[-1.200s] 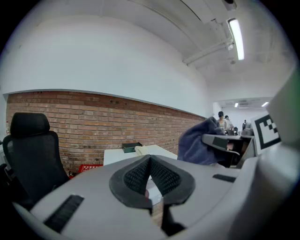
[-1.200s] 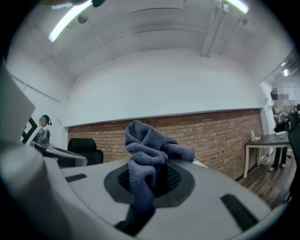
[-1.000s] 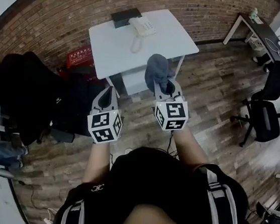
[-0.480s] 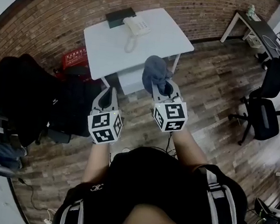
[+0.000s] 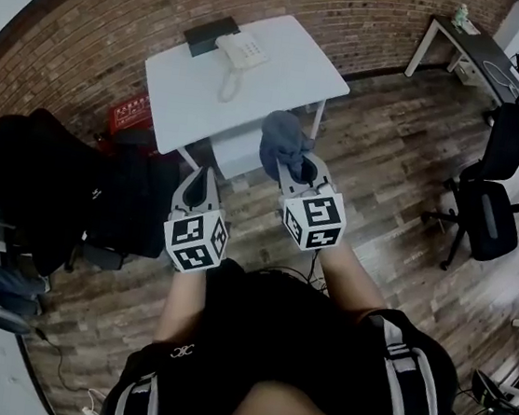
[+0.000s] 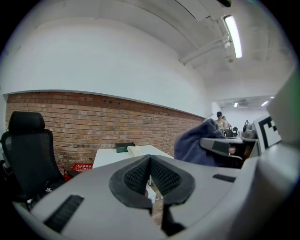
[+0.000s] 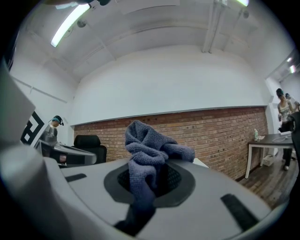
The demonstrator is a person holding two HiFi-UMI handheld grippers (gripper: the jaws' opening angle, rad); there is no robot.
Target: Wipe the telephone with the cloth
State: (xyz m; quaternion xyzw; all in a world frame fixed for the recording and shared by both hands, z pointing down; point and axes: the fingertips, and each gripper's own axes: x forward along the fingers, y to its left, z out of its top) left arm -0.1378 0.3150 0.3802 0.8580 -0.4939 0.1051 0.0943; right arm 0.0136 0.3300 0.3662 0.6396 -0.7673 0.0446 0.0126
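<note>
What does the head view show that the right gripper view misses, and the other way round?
Only the head view shows the telephone, which sits on a table. Only the right gripper view shows the ceiling light. Both show the cloth clamped in the right gripper, with the brick wall behind.

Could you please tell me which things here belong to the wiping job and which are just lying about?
Job: telephone, cloth, right gripper holding it, white table.
Lying about: dark case, red crate, office chair, black coats.
</note>
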